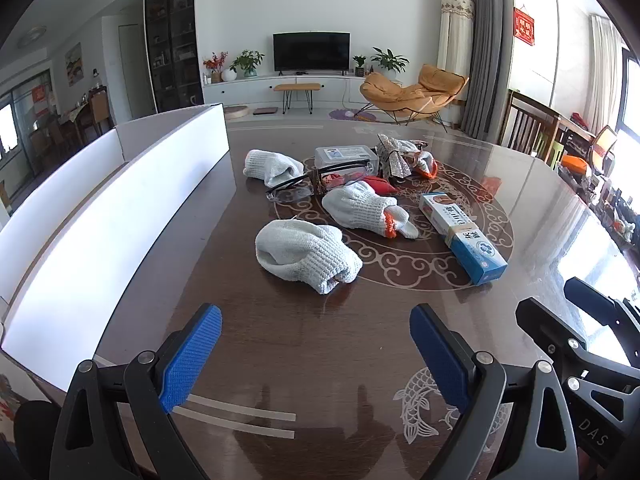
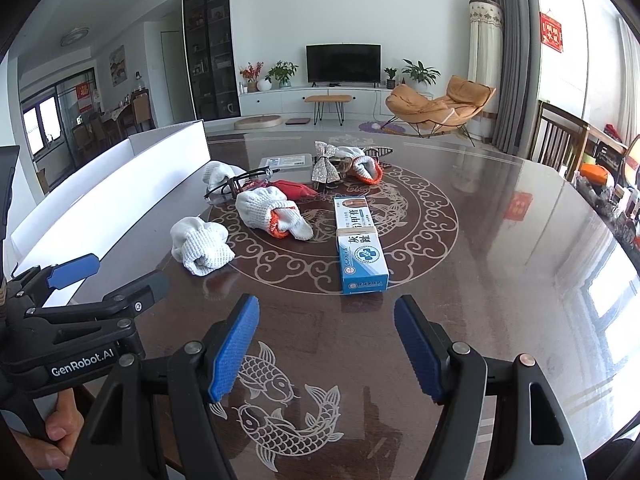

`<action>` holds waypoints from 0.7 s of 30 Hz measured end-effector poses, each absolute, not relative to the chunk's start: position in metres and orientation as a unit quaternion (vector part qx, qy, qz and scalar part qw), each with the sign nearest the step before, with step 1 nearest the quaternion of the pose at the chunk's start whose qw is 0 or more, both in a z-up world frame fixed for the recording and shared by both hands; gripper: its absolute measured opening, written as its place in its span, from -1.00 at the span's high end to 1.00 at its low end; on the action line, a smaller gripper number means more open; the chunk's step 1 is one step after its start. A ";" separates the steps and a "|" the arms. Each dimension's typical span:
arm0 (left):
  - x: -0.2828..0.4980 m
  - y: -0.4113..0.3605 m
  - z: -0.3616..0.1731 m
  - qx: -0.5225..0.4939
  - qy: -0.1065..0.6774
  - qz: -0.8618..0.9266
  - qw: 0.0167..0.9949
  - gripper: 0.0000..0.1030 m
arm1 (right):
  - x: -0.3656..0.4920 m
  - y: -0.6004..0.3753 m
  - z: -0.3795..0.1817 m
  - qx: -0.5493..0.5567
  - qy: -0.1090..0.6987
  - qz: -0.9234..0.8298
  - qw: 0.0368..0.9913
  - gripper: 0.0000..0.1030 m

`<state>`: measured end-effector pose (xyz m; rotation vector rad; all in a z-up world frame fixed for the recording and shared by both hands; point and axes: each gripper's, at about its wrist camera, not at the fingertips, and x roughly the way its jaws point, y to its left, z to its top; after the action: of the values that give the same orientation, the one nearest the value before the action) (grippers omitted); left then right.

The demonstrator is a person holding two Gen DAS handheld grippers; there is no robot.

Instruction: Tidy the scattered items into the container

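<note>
Your left gripper [image 1: 316, 360] and right gripper [image 2: 326, 350] hung wide open, empty. The nearest glove [image 1: 306, 255] lay at twelve o'clock: soft, light; pinching its bunched middle looked best.

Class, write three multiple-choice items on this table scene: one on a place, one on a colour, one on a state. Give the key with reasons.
1. Where is the white container relative to the scattered items?
A. left of them
B. right of them
C. under them

2. What colour is the near end of the box?
A. green
B. blue
C. yellow

3. How do both tools stand?
A. shut on a glove
B. shut, empty
C. open, empty

Key: 1 A, its white wall runs along the table's left edge. 2 B, that end is blue with a white cross emblem. 3 C, the left tool and the right tool show wide gaps over bare table.
</note>
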<state>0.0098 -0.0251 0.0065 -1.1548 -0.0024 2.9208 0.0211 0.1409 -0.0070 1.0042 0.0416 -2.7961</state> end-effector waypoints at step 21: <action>0.007 -0.021 0.002 -0.374 0.007 0.927 0.002 -0.85 | 0.017 0.140 -0.010 0.343 0.013 -0.935 0.084 -0.39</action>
<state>0.0075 -0.0207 0.0015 -1.1740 0.0223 2.9087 0.0168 0.1400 -0.0103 1.0239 0.0384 -2.7903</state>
